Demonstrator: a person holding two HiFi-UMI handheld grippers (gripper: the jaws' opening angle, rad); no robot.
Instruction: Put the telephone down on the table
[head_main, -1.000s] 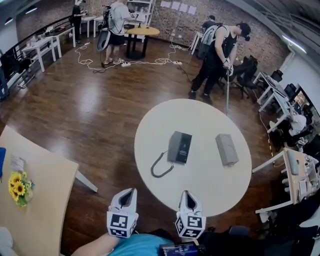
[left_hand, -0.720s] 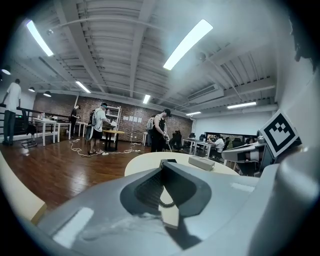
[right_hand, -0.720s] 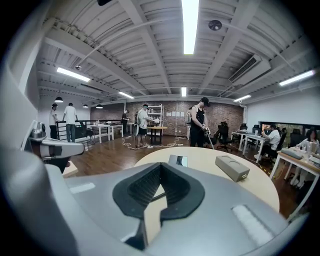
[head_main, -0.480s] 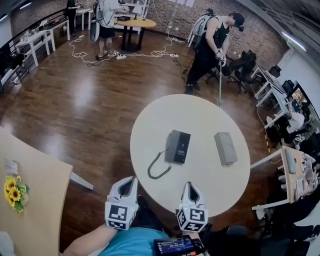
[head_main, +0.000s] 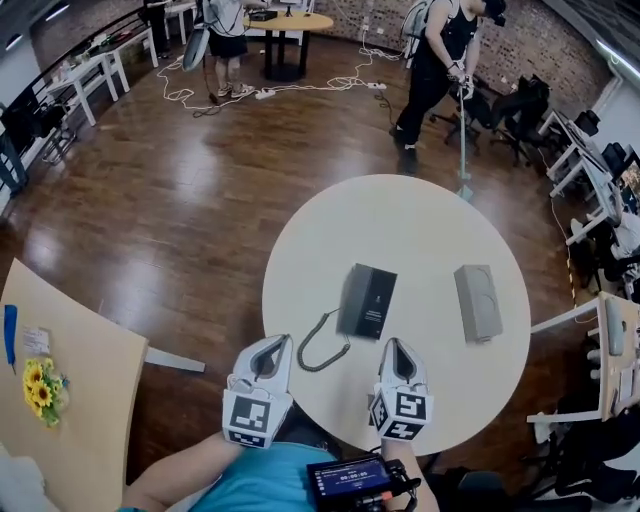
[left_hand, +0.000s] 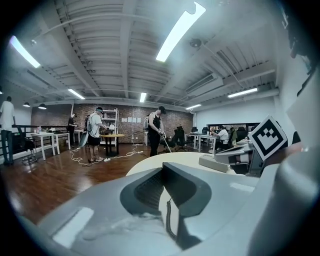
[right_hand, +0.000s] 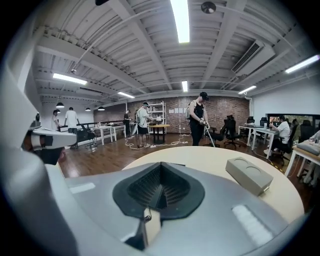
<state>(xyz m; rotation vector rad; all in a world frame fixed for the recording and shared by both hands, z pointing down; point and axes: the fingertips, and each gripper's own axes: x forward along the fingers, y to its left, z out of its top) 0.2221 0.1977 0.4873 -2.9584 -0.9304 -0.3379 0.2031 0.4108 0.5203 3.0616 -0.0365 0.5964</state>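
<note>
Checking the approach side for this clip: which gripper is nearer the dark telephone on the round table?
Right. The right gripper sits just short of the telephone, over the table's near edge. The left gripper is farther off to the telephone's left, beyond the coiled cord.

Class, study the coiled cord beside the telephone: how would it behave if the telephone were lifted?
The coiled cord lies in a slack loop, so it is probably floppy and springy. It seems joined to the telephone, so it would likely trail and dangle.

Grey box; sunflowers on side desk
</note>
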